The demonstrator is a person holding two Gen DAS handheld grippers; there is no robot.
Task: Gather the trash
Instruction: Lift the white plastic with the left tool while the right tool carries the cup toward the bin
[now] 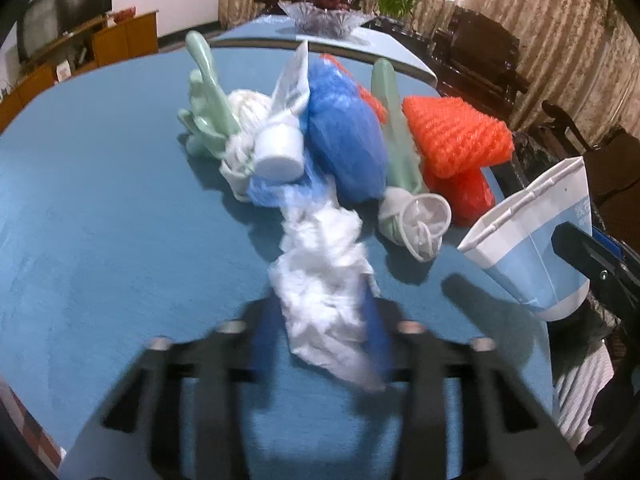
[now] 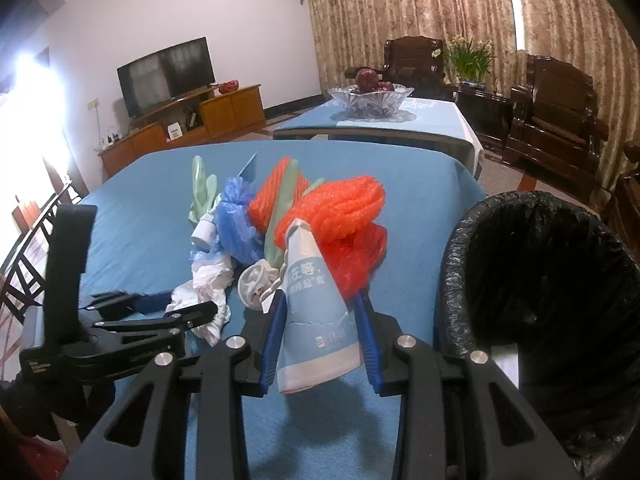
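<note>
My right gripper [image 2: 320, 344] is clamped on a crushed blue-and-white paper cup [image 2: 310, 320], its blue pads pressing the cup's sides, the cup's open end toward me and its flattened tip pointing away. Just to my right stands a bin lined with a black bag [image 2: 532, 292], its mouth open and close beside the held cup.

My left gripper [image 1: 320, 344] sits low over the blue tablecloth [image 1: 100, 220] with a crumpled white plastic bag [image 1: 320, 280] lying between its fingers. The fingers stand somewhat apart on either side of the bag; the view is blurred there, so I cannot tell whether the pads press on the plastic.

Beyond the white bag the rest of the trash lies heaped on the cloth: a small clear plastic cup [image 1: 420, 224] on its side, a white bottle cap [image 1: 278, 152], a blue plastic bag [image 1: 344, 136], pale green rubber gloves [image 1: 208, 100], and orange foam netting [image 1: 456, 140] at the right of the heap.

Farther back, a second table with a blue cloth bears a glass fruit bowl [image 2: 370, 100]. Behind it are dark wooden armchairs [image 2: 552, 112], a potted plant [image 2: 470, 58], patterned curtains [image 2: 360, 20], and a television [image 2: 166, 74] on a wooden cabinet at the left.
</note>
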